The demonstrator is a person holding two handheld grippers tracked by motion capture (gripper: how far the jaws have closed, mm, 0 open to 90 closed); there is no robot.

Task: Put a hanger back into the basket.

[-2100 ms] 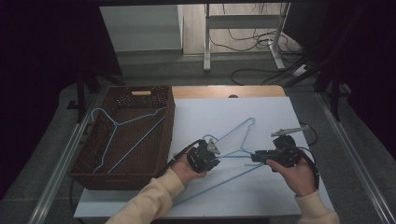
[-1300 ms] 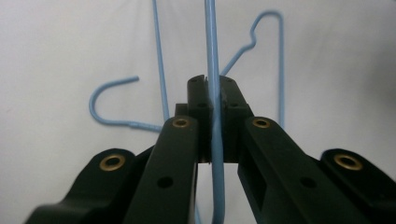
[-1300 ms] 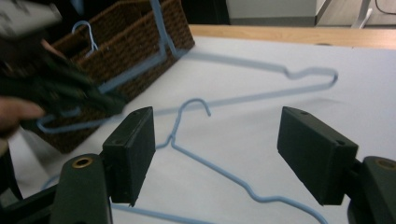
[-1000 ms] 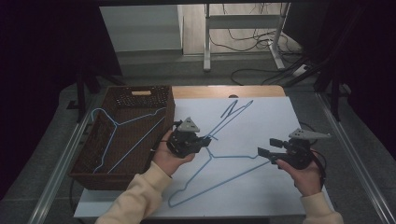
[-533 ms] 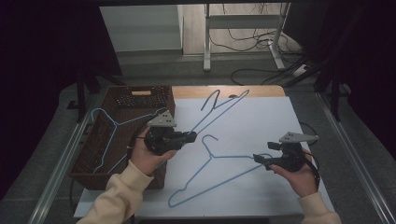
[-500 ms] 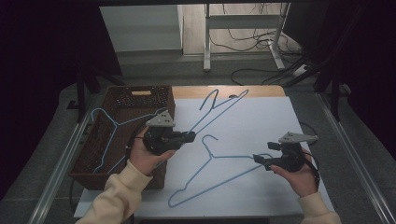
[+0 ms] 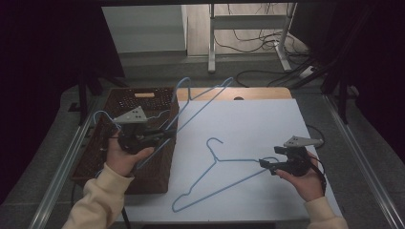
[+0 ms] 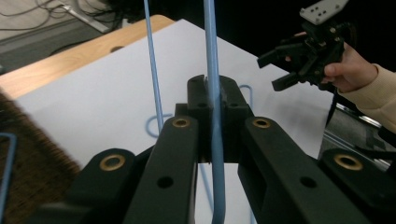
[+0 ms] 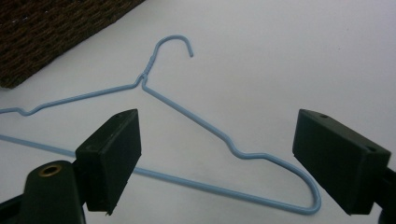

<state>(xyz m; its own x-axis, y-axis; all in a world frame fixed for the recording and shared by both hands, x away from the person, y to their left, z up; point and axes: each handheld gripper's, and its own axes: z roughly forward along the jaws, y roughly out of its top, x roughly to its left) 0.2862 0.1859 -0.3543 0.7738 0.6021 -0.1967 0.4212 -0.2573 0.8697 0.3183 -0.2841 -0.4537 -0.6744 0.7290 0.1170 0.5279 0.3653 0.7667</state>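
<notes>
My left gripper (image 7: pixel 165 136) is shut on a blue wire hanger (image 7: pixel 205 102), holding it in the air over the right rim of the brown wicker basket (image 7: pixel 143 95). The left gripper view shows the wire (image 8: pixel 212 116) clamped between the jaws. A second blue hanger (image 7: pixel 234 160) lies flat on the white sheet (image 7: pixel 248 124). My right gripper (image 7: pixel 266 166) sits at its right end. Its jaws have just been opening and now stand wide apart over the wire (image 9: pixel 187 114) without pressing on it.
Another blue hanger (image 7: pixel 98 114) lies inside the basket. A wooden strip (image 7: pixel 258 93) borders the table's far edge, and metal rails run along both sides. Desk legs and cables (image 7: pixel 258 38) lie on the floor beyond. The right gripper (image 8: pixel 299 56) appears across the table.
The left gripper has carried its hanger left and upward, from the sheet's middle to over the basket's edge. The right hand stayed in place while its jaws spread.
</notes>
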